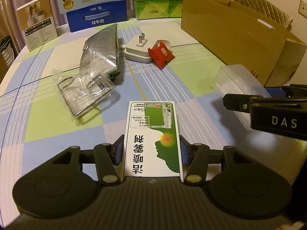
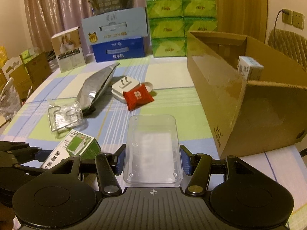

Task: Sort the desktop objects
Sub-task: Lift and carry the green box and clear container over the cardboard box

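Cardboard box (image 2: 249,99) interior, right view only

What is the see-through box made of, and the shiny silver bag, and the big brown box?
Clear rectangular box: looks like hard glossy plastic; the tablecloth shows through it. Crinkled silver bag: probably foil or foil-coated plastic, creased and mirror-shiny. Big brown open box: cardboard, matte, with folded flaps.
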Action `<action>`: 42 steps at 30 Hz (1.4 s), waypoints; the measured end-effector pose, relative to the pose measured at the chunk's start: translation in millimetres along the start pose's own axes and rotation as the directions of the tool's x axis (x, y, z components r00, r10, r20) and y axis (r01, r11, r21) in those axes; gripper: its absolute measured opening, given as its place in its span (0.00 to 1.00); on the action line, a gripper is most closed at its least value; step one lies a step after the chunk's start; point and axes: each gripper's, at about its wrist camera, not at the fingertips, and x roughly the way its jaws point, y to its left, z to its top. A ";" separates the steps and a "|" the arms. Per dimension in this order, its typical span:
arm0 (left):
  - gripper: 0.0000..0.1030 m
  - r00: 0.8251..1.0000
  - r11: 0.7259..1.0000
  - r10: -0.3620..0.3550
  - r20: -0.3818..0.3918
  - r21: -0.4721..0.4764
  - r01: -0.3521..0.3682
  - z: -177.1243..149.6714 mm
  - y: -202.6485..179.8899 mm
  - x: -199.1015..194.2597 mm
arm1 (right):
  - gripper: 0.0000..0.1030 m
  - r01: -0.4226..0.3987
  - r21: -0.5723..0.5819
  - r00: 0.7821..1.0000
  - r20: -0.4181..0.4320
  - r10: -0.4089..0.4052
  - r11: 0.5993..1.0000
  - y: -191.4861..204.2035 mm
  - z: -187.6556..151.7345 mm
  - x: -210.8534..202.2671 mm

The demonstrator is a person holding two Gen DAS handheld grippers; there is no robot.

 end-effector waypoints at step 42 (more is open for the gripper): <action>0.49 0.969 0.968 -0.186 0.160 0.200 0.153 159.7 -100.8 -26.5 | 0.52 0.232 -0.314 0.973 0.070 -0.222 0.920 -146.3 129.0 16.7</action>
